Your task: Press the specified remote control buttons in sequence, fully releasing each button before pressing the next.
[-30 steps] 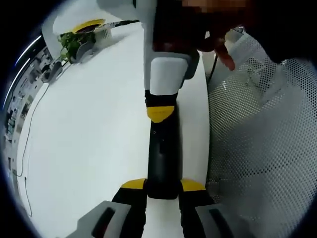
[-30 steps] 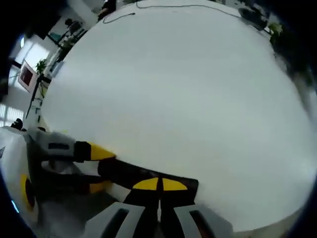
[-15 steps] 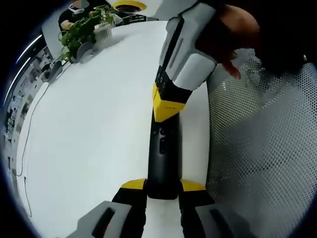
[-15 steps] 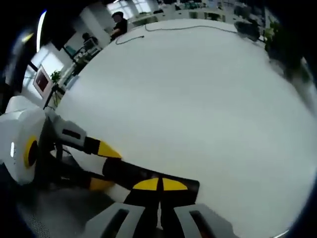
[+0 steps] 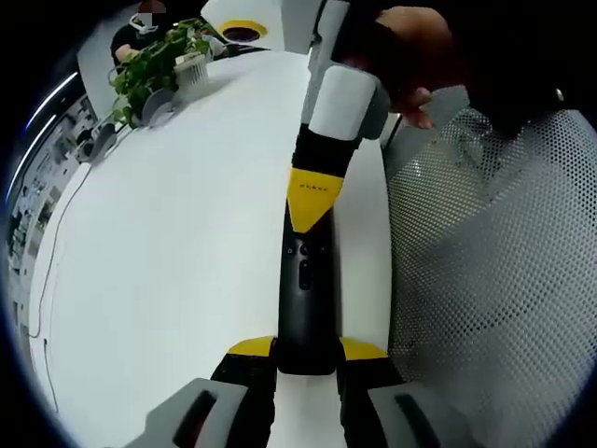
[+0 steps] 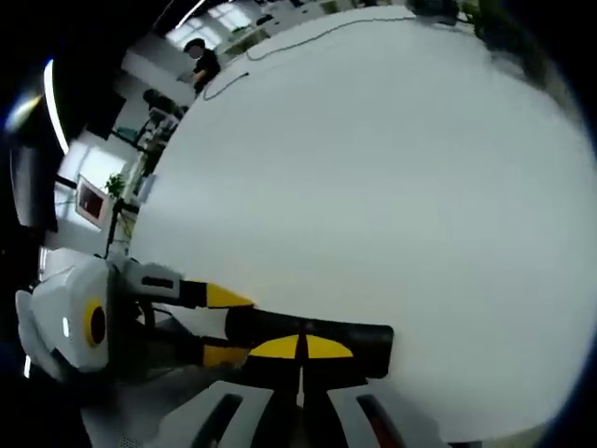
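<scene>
Yellow-tipped fingers [image 5: 252,347] of the left gripper [image 5: 306,353] sit on either side of the near end of the remote control [image 5: 306,299], pinching its narrow body; the jaws look clamped on it. The remote lies lengthwise on the white table [image 5: 168,243], close to the table's edge, pointing away along the left gripper view, its small buttons [image 5: 304,271] facing up.

Moving right in that view: right gripper [image 5: 311,201] comes down from above with its jaws brought together into one yellow point, resting on or just over the remote's far end. Contact not certain from here. A hand [image 5: 420,56] holds it. Mesh chair back [image 5: 494,280] stands beside the table edge. Potted plant [image 5: 154,65] at the table's far corner.

Right gripper view: own jaws pressed together, nothing between them, tip [image 6: 300,347] over the dark remote [image 6: 317,334]; left gripper [image 6: 219,327] enters from the left, straddling the remote's end.

Handling, as judged: remote is light, rigid plastic, likely smooth and prone to sliding on the bare tabletop. Hold it across the narrow sides at the end away from the buttons, as now, and press straight down with the shut tip.
</scene>
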